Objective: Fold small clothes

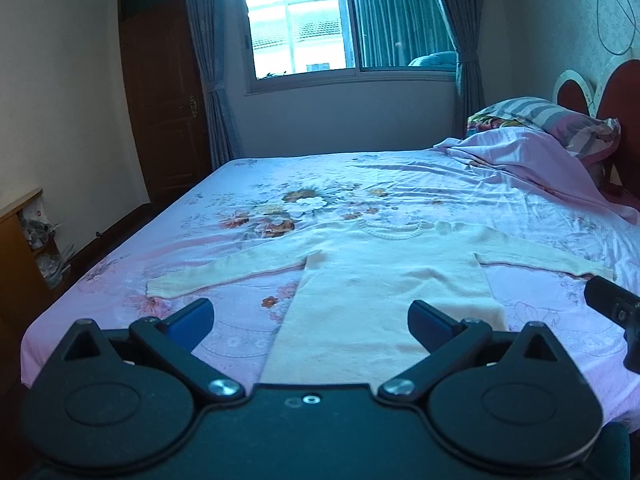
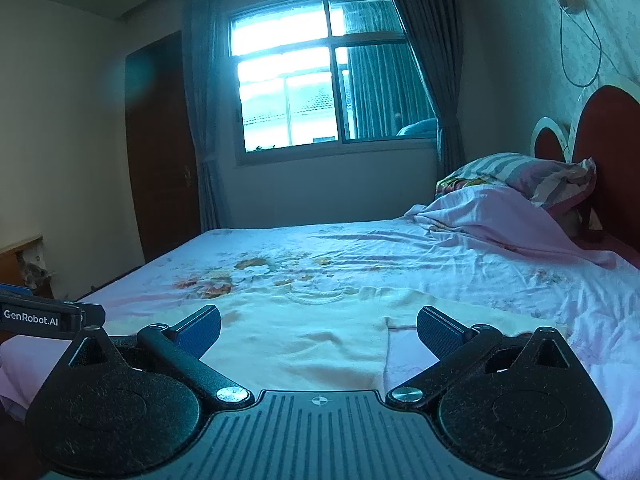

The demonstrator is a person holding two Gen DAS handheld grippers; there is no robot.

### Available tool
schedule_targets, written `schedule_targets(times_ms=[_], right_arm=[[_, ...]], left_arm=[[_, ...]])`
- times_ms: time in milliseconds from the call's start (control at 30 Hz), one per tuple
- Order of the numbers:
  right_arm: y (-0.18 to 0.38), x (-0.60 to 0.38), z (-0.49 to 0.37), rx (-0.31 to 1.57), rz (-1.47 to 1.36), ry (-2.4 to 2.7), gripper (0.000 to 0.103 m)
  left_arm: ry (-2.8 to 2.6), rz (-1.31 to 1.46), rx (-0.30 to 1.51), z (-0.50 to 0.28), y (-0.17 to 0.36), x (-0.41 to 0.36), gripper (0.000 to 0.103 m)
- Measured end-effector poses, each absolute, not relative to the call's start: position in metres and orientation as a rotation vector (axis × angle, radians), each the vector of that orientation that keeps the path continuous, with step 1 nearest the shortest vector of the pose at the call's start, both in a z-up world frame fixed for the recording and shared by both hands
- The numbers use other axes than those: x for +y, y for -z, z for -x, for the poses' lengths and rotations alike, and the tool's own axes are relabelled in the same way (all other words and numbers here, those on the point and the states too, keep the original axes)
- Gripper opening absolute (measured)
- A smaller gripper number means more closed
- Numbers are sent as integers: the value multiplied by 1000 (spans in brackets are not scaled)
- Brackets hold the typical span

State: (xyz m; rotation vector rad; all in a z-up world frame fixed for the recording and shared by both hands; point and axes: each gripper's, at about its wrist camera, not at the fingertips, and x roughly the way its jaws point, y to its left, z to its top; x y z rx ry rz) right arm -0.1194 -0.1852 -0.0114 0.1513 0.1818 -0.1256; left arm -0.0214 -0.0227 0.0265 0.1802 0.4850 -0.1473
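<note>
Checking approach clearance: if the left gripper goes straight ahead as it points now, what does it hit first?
Probably the cream sweater lying flat on the bed. The left gripper is open, aimed over the sweater's lower body. Its height above the fabric is unclear, so it may skim further up first.

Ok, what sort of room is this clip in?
A home bedroom, most likely: a bed with a floral sheet, a striped pillow against a red headboard, and a curtained window. A cream sweater lies flat on the bed.

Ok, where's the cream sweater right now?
The cream sweater lies flat on the floral bedsheet, sleeves spread, just ahead of both open grippers, collar toward the window.
</note>
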Motion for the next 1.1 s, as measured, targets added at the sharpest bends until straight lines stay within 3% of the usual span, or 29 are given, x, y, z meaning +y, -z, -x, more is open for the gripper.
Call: schedule_targets(times_ms=[1100], right_arm=[[7,-187,120,203,-141,149,103]], left_arm=[[169,-211,521,15,-13,-32,102]])
